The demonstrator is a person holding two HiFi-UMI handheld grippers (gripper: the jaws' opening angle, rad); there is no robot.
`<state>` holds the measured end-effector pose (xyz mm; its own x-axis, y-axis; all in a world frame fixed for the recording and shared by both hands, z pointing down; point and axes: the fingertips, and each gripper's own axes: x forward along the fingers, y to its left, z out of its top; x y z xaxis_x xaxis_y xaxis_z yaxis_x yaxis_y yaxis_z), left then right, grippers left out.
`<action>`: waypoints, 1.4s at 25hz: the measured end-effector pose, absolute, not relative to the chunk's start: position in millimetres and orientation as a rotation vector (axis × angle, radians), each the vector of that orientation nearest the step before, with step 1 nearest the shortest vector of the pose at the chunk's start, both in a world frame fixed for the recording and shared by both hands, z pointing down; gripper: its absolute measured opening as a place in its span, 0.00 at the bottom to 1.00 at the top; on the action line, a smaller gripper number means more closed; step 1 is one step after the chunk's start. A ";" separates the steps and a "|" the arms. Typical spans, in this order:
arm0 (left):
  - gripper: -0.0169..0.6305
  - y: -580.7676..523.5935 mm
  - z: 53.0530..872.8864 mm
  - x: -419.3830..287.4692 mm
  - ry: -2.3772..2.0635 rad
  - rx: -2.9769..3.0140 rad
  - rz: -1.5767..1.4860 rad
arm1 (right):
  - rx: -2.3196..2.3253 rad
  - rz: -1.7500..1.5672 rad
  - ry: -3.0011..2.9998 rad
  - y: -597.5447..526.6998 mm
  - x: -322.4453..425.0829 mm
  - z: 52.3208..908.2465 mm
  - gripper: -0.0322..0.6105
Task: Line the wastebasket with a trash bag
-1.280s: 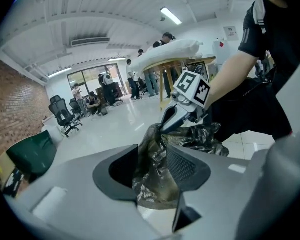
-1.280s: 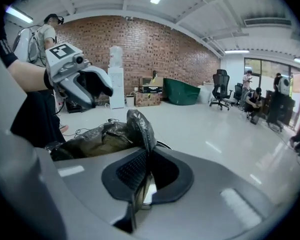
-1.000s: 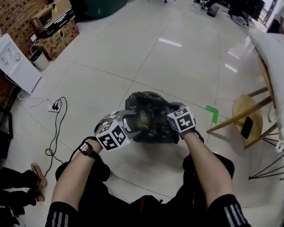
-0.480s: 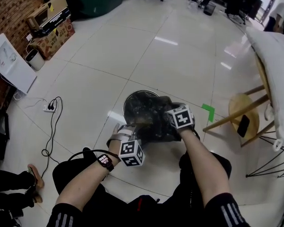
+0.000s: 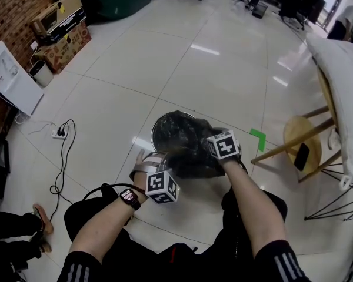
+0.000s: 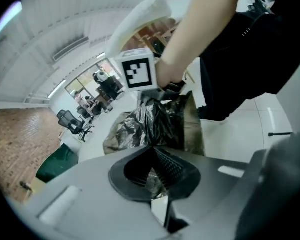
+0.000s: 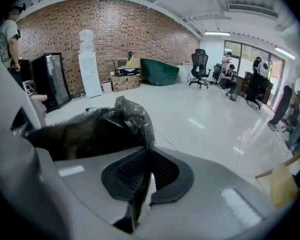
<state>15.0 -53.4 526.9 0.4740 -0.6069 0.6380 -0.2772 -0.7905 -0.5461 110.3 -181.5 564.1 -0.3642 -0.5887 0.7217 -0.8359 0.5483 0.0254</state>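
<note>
Looking down in the head view, a glossy white tiled floor [image 5: 165, 69] runs to a brick wall [image 5: 12, 4], with a power strip [image 5: 62, 133] at left and a wooden stool [image 5: 303, 143] at right. The wastebasket [image 5: 157, 129] stands before the person's knees, a black trash bag [image 5: 188, 148] bunched over its top. In the left gripper view, the left gripper [image 6: 155, 169] has just been closing and clamps crinkled bag film. In the right gripper view, the right gripper [image 7: 147, 164] pinches the bag's edge, with an office chair [image 7: 199, 66] far behind.

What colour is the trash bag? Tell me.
Glossy black, the trash bag; it shows best in the head view.
</note>
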 end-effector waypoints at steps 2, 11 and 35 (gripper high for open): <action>0.03 -74.1 508.6 0.0 0.837 -2.379 -1.216 | 1.140 0.453 -2.068 -182.3 116.3 565.3 0.06; 0.03 -123.3 468.4 -40.5 1.085 -2.641 -1.139 | 0.653 0.698 -2.096 -134.8 83.0 602.9 0.14; 0.03 -162.1 493.1 -64.1 1.188 -2.659 -1.314 | 0.677 0.319 -2.334 -129.7 73.8 456.2 0.30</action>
<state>-64.1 -162.1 493.1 0.3858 -0.5964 0.7039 -0.6404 -0.7224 -0.2610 73.8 -129.7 456.2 -0.6359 -0.3828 0.6701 -0.5487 0.8349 -0.0438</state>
